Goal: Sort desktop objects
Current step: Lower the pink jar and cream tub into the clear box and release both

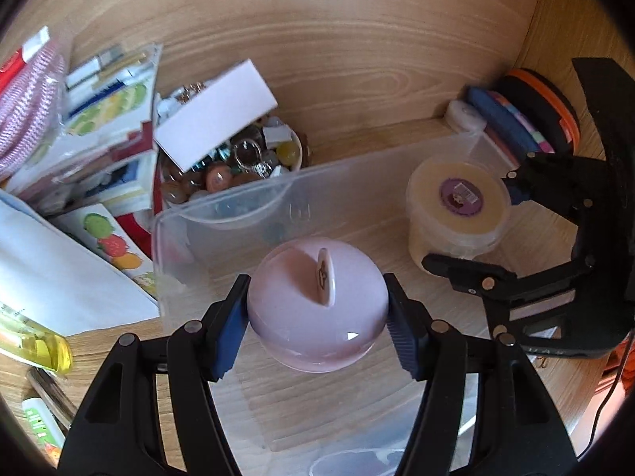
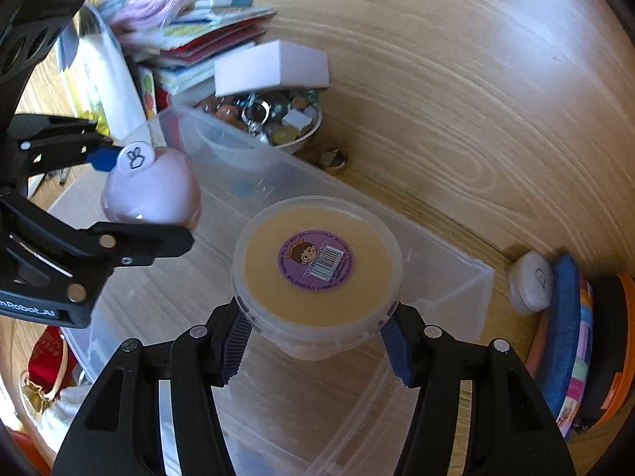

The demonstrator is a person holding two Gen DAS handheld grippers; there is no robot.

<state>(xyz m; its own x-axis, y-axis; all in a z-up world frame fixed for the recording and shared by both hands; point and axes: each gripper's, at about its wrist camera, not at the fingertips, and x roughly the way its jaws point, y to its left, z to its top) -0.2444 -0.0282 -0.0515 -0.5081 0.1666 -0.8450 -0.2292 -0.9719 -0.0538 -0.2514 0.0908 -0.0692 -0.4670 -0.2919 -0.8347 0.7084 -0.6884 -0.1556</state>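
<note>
- Pink and glossy, a round jar (image 1: 317,309) sits squeezed between the blue pads (image 1: 228,329) of the left gripper (image 1: 315,329), whose jaws are clamped on its sides; it appears to hang above the floor of a clear plastic bin (image 1: 222,214).
- Right beside it, the right gripper (image 2: 317,341) has its jaws closed on a cream tub (image 2: 317,261), pinching below the lid rim; the tub is inside the same bin, whether resting on the bottom or just lifted I cannot tell.
- Risk, as I judge it: the jar's smooth curved wall offers little bite, so a tilt or loosened squeeze could let it roll out and drop. The two grippers are close together, and a sideways move by either could knock the other's load.
- The tub is held low under its rim; a soft plastic wall may flex and slip down through the pads.
- Writing: the tub's purple sticker (image 2: 316,260) carries a cartoon face and a barcode, its ring of text too small to read. A white disc (image 2: 135,156) standing on the jar bears a drawn figure. The left gripper's body shows "nRobot.AI", partly cut off.
- Beyond the bin wall stands a bowl of beads and trinkets (image 1: 238,166) with a white box (image 1: 216,115) on top, a heap of papers (image 1: 107,127) to its left.
</note>
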